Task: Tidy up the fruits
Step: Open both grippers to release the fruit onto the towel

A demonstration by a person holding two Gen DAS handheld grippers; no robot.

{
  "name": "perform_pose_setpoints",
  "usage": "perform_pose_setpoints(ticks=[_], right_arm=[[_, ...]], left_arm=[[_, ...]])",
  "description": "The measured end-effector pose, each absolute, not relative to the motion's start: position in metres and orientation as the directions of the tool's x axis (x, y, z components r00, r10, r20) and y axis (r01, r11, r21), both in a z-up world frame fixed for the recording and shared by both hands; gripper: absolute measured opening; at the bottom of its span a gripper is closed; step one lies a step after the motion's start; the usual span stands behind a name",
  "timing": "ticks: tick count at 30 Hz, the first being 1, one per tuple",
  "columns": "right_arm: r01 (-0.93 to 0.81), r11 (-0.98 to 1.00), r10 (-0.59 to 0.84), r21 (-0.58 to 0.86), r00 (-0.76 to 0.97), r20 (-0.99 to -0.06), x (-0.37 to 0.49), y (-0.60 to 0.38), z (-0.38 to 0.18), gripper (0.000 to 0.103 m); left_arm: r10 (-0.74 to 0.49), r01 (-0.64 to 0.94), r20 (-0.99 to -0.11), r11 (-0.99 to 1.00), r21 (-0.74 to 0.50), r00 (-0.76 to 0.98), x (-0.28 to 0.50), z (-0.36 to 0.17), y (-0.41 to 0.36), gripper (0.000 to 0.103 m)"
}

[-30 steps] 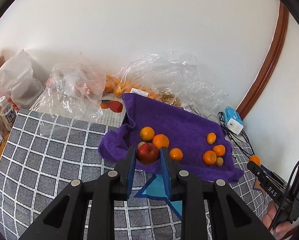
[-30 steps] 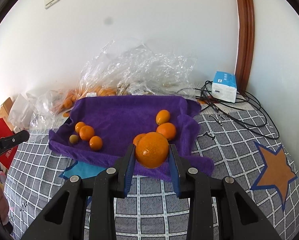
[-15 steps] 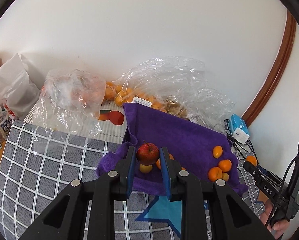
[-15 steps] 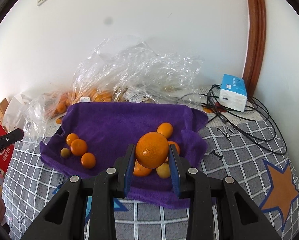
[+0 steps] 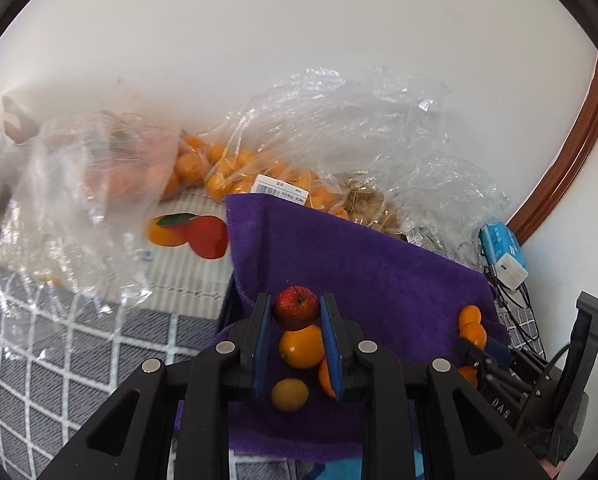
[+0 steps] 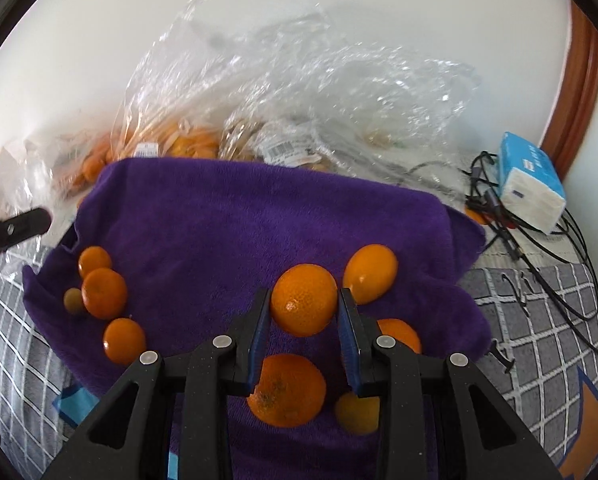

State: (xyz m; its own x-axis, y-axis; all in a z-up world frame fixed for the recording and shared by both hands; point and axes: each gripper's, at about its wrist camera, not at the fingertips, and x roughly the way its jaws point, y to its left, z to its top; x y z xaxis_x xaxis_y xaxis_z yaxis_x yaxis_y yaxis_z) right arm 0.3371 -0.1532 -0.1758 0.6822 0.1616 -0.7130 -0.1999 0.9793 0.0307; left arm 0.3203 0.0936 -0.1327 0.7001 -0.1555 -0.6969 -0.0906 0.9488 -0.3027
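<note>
My left gripper is shut on a small red apple and holds it above the left part of the purple towel. An orange and a small yellow fruit lie on the towel under it. My right gripper is shut on an orange above the right part of the towel. Below it lie a large orange and other citrus. Three oranges and a small green-brown fruit lie at the towel's left.
Clear plastic bags with oranges lie behind the towel against the white wall. A blue-white tissue pack and black cables lie at the right. A grey checked cloth covers the table. The other gripper shows at right.
Both grippers have moved forward and lower over the purple towel with their fruit still held. The bags and wall look closer.
</note>
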Motion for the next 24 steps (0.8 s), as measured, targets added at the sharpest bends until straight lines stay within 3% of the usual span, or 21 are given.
perform_pose_setpoints(ticks=[17,21,24], right_arm=[[-0.248,0.968,0.149,-0.024,0.652,-0.744,0.343,-0.137,-0.196,0.033],[-0.258,0.966,0.178,0.011,0.637,-0.75,0.34,-0.139,-0.195,0.044],[-0.242,0.97,0.177,0.022,0.642,-0.746,0.334,-0.142,-0.188,0.052]], left_arm=[[-0.154,-0.092,-0.782,0.961,-0.26,0.605,0.363,-0.172,0.072,0.023],[-0.152,-0.094,-0.781,0.961,-0.26,0.605,0.36,-0.168,0.072,0.023],[-0.138,-0.087,-0.773,0.966,-0.242,0.619,0.353,-0.156,0.071,0.037]])
